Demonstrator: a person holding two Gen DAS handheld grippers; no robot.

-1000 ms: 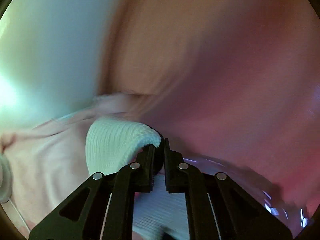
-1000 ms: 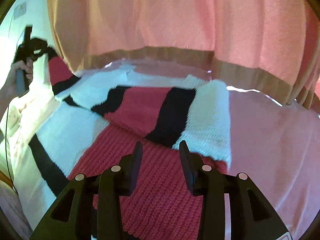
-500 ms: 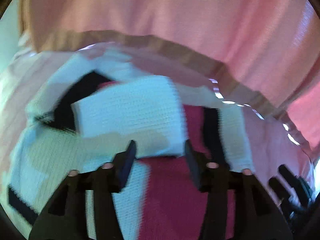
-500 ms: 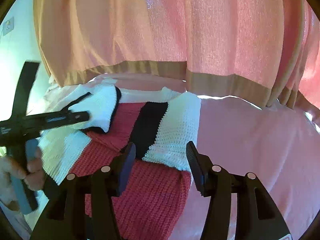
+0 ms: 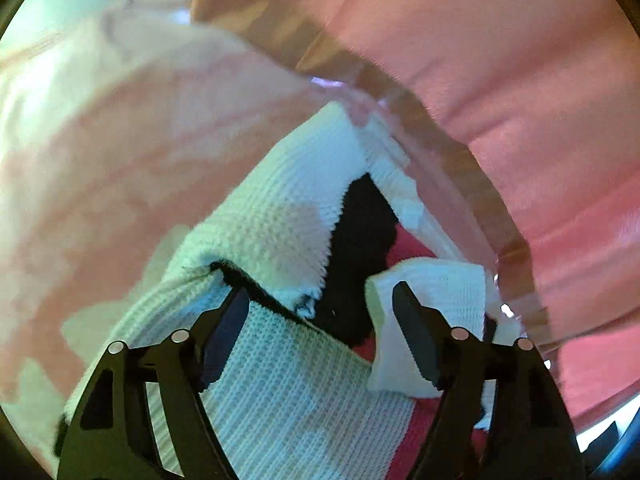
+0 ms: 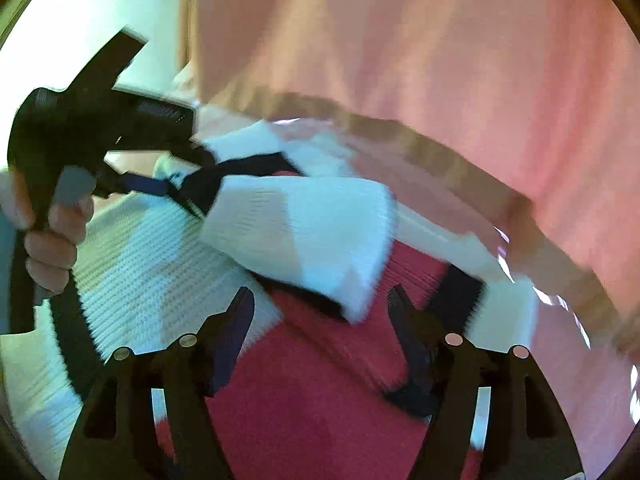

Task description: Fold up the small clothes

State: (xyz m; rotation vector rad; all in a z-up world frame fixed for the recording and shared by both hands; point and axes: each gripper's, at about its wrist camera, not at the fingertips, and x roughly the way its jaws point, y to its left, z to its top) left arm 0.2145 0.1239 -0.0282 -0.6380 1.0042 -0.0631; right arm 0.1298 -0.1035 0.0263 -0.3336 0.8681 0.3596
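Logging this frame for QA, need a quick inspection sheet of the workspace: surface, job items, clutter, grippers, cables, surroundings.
Surface: pale pink bed sheet, wrinkled.
Job's things: red, white and black striped knit sweater lying on the sheet, a white sleeve folded across its body.
Clutter: nothing seen.
Grippers: left gripper open, hovering over the sweater's white knit, fingers empty; right gripper open, above the red part, holding nothing. The left one also shows in the right view, held in the person's hand.
Cables: nothing seen.
Surroundings: pink curtain with tan hem band behind the bed; pale wall on the left.
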